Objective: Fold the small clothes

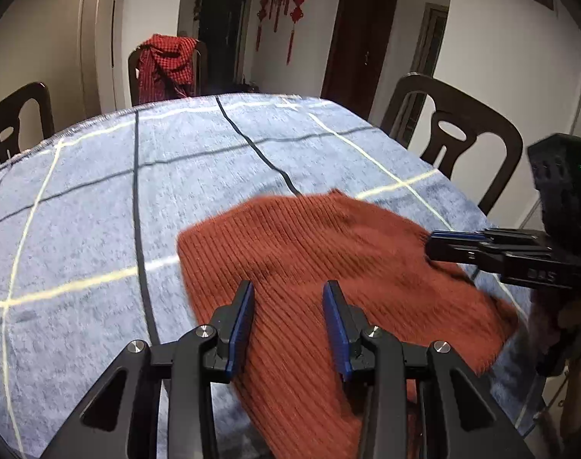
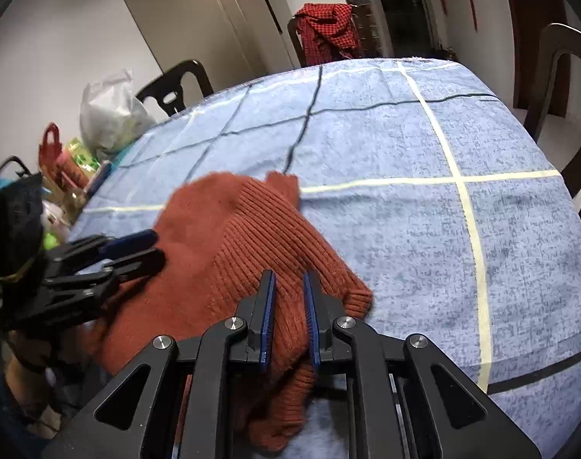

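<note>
Sweater (image 2: 252, 237) bunched between right claw (image 2: 289, 279), seemingly gripped.

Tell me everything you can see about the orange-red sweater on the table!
The sweater is a rust-red ribbed knit, soft and fuzzy looking. It lies rumpled and partly folded on the blue checked tablecloth, near the front edge, with a ribbed cuff poking out. The right gripper has a bunch of the knit between its jaws, which are nearly closed. The left gripper hovers over the fabric with its jaws apart; whether it pinches any cloth cannot be told.
</note>
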A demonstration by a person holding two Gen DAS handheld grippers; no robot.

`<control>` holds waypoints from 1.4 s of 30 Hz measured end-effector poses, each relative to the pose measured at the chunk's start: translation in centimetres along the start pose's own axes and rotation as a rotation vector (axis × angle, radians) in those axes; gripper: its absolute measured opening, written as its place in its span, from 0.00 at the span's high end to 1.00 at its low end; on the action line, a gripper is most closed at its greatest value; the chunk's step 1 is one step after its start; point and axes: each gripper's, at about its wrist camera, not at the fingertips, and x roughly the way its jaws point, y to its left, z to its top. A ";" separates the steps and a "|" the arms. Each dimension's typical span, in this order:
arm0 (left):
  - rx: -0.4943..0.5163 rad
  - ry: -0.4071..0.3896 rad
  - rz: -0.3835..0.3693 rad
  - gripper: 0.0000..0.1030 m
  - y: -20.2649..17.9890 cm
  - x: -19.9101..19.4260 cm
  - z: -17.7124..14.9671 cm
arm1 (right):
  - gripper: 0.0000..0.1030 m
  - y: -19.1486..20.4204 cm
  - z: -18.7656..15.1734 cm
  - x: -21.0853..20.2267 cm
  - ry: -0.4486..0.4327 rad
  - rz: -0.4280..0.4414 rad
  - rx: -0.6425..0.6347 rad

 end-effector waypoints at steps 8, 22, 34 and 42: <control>-0.024 0.047 0.048 0.61 0.9 1.9 0.5 | 0.85 -1.1 0.5 1.8 0.037 -0.075 0.021; 0.019 0.010 0.142 0.61 -1.3 -3.4 -1.3 | 0.84 3.8 -2.4 -2.7 -0.016 -0.036 -0.132; 0.011 0.028 0.152 0.61 -1.8 -3.1 -3.4 | 0.84 3.5 -4.2 -1.4 0.032 -0.068 -0.153; -0.003 0.024 0.145 0.60 -1.7 -3.1 -3.6 | 0.84 3.2 -4.2 -1.6 0.035 -0.061 -0.132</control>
